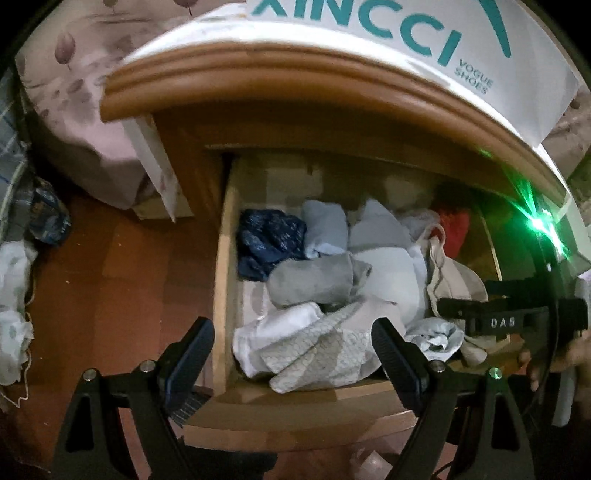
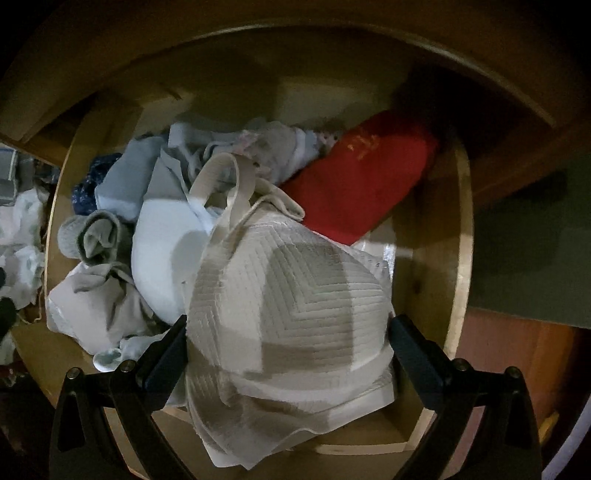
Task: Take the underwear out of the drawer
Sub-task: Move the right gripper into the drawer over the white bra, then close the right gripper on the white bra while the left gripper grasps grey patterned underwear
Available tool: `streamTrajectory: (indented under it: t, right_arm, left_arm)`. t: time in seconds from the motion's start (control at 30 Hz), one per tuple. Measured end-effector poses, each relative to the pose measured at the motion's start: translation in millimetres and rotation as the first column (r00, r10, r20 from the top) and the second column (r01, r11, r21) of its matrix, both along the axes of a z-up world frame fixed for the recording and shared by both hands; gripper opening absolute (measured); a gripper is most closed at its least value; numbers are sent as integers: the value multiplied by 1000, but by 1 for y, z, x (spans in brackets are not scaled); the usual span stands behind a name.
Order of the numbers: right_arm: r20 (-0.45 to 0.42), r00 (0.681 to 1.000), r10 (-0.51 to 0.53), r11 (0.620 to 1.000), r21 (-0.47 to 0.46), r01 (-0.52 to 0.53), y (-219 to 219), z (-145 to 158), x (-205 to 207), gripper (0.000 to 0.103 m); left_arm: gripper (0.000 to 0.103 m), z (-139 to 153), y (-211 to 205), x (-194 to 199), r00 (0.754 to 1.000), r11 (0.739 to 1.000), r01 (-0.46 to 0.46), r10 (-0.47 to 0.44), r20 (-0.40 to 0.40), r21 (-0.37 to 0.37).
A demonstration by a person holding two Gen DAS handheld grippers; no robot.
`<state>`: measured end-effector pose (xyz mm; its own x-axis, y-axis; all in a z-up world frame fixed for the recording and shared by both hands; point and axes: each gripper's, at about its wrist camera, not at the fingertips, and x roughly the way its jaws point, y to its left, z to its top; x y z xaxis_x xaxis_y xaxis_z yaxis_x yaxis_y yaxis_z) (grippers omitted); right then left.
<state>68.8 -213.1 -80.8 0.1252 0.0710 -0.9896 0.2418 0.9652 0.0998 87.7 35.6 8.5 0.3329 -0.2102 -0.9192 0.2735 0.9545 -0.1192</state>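
The wooden drawer (image 1: 221,280) stands open, full of loose underwear. A beige quilted bra (image 2: 291,314) lies at the drawer's front right, between the wide-open fingers of my right gripper (image 2: 288,339), which straddle its cup; the pads look close to its sides, contact unclear. The right gripper also shows in the left wrist view (image 1: 480,317) over the drawer's right side. My left gripper (image 1: 291,339) is open and empty above the drawer's front left corner, over a white patterned garment (image 1: 314,350). A grey roll (image 1: 314,280), a navy piece (image 1: 269,240) and a red piece (image 2: 362,181) lie deeper.
The nightstand top (image 1: 258,74) overhangs the drawer, with a white XINCCI shoe box (image 1: 369,26) on it. A bed with floral cover (image 1: 74,92) is to the left. Clothes (image 1: 14,314) lie on the red-brown floor (image 1: 110,277) at far left.
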Motion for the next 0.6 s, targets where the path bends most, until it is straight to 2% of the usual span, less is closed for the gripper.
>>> streamTrajectory:
  t: [0.27, 0.47, 0.53, 0.6]
  right_arm:
    - [-51, 999, -11, 999, 50, 14, -12, -15, 12, 101]
    - [-50, 999, -2, 998, 57, 5, -11, -20, 15, 89]
    - [-40, 999, -11, 998, 67, 14, -11, -20, 14, 85]
    - [-20, 1000, -19, 997, 76, 21, -11, -18, 10, 77]
  left_arm:
    - [90, -11, 1, 6, 999, 1000, 1, -2, -42, -27]
    - [90, -22, -9, 12, 994, 998, 33, -39, -104, -61]
    - [90, -25, -13, 15, 993, 998, 40, -45, -113, -53]
    - [90, -28, -17, 16, 991, 998, 55, -60, -121, -44]
